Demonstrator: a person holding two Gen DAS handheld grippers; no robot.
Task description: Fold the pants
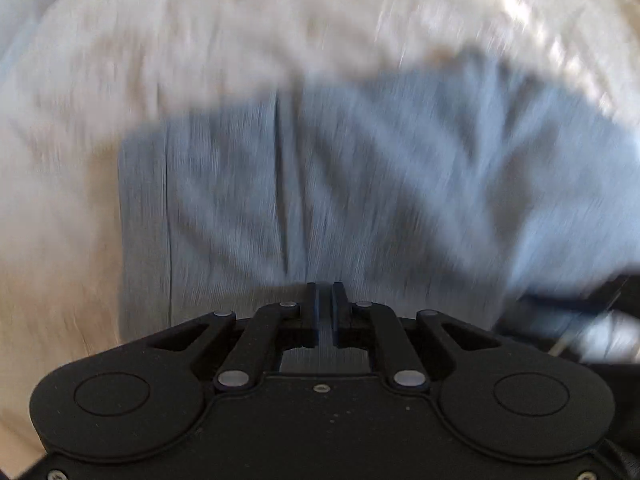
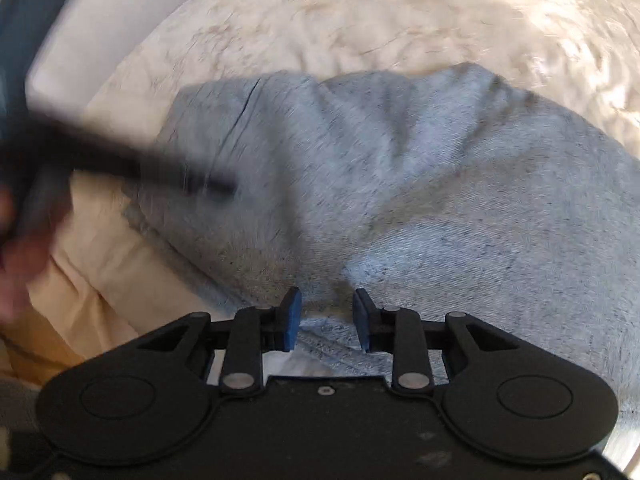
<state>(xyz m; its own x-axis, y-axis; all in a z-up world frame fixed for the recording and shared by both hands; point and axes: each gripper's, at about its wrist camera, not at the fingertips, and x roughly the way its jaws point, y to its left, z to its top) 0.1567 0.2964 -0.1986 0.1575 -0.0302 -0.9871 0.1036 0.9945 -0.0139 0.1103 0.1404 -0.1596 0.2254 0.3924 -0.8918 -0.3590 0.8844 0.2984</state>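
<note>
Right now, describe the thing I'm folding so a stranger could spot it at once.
Start from the cream patterned bedspread that fills the view. Lying across its middle is a rumpled blue-grey pair of pants, directly ahead of the right tool. It is the only blue cloth there, speckled and creased, unlike the pale bedding around it.
</note>
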